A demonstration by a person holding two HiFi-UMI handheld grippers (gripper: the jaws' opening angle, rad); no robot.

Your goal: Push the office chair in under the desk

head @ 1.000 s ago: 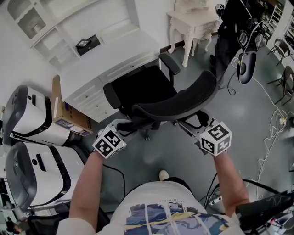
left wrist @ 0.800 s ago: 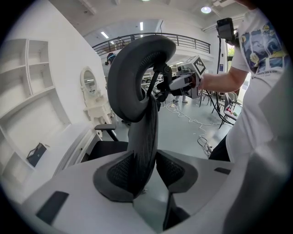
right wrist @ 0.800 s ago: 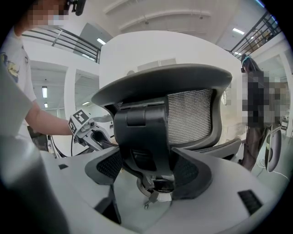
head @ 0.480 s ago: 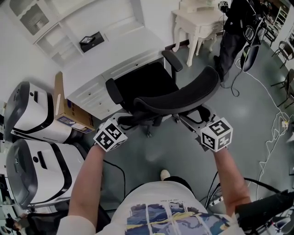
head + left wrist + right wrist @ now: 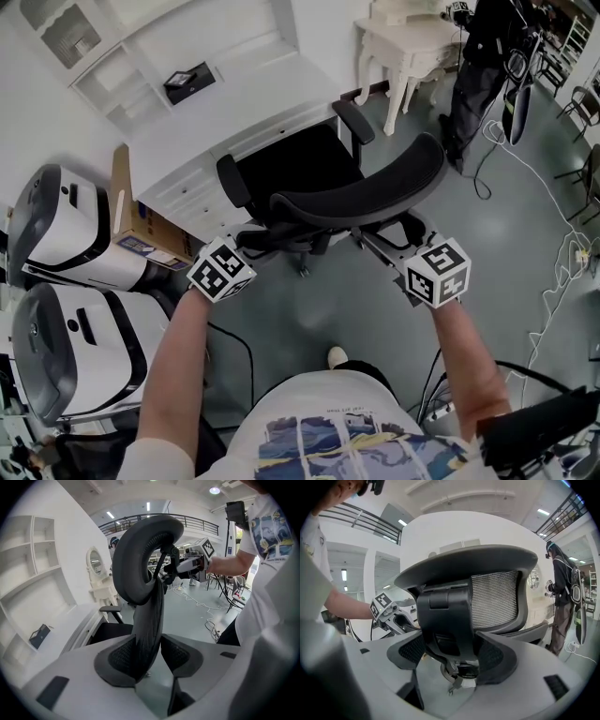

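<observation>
Chair (image 5: 291, 169): seat in desk (image 5: 234, 103) knee gap at front edge, backrest (image 5: 375, 192) out over floor (image 5: 309, 319). L gripper (image 5: 152, 656): jaws mid-wide, just eased wider, pads on backrest's side edge. R gripper (image 5: 452, 651): clamped on rear bracket (image 5: 445, 616).

White blue-printed T-shirt (image 5: 323, 401), grey left claw (image 5: 149, 660), grey right claw (image 5: 452, 656)

- Office chair (image 5: 356, 202): wheeled base mostly hidden beneath seat and backrest in the head view.
- Desk (image 5: 248, 94): space beneath hidden by its top and the chair seat.
- Cardboard box (image 5: 141, 239): print too small to read.
- White machines (image 5: 70, 248): cut off by the left edge.
- Dark item (image 5: 183, 82) on the shelf: too small to identify.
</observation>
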